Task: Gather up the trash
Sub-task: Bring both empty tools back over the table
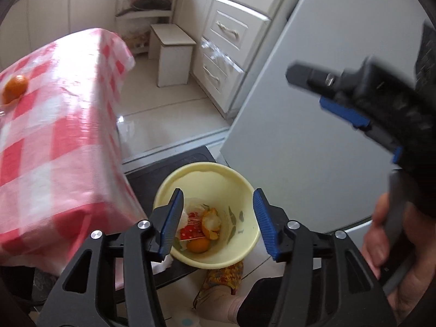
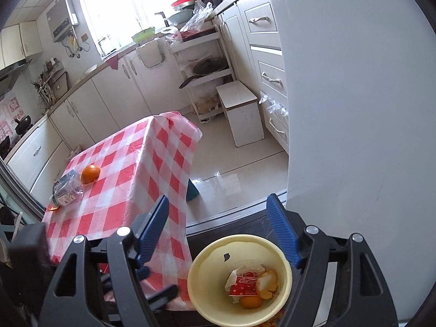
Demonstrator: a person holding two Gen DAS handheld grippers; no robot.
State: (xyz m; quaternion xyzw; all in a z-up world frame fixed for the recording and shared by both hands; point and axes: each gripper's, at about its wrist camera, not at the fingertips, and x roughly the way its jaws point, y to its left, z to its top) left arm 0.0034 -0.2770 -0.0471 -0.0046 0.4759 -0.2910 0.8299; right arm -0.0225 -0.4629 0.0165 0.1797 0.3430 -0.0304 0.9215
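Beside the yellow bin (image 1: 207, 215), the checked tablecloth (image 1: 54, 147) is smeared by blur in the left wrist view, and the orange (image 1: 15, 88) on it sits soft at the frame edge. Right of the bin, the right gripper (image 1: 335, 95) is blurred, its jaws unreadable. Inside the bin, the red wrapper (image 2: 243, 284) print is too small to read

Your counter (image 2: 152, 147) wears a red-and-white checked cloth (image 2: 128, 179) that hangs down its near and right sides. On it, at the left, you have an orange (image 2: 90, 174), and just beside that, nearer, a clear plastic bottle (image 2: 66, 189) lying on its side. The floor (image 2: 239, 169) to the right is pale glossy tile. On it, a white stool (image 2: 241, 111) stands far off, and a yellow bin (image 2: 239, 280) sits near, on a dark mat (image 2: 256, 224).
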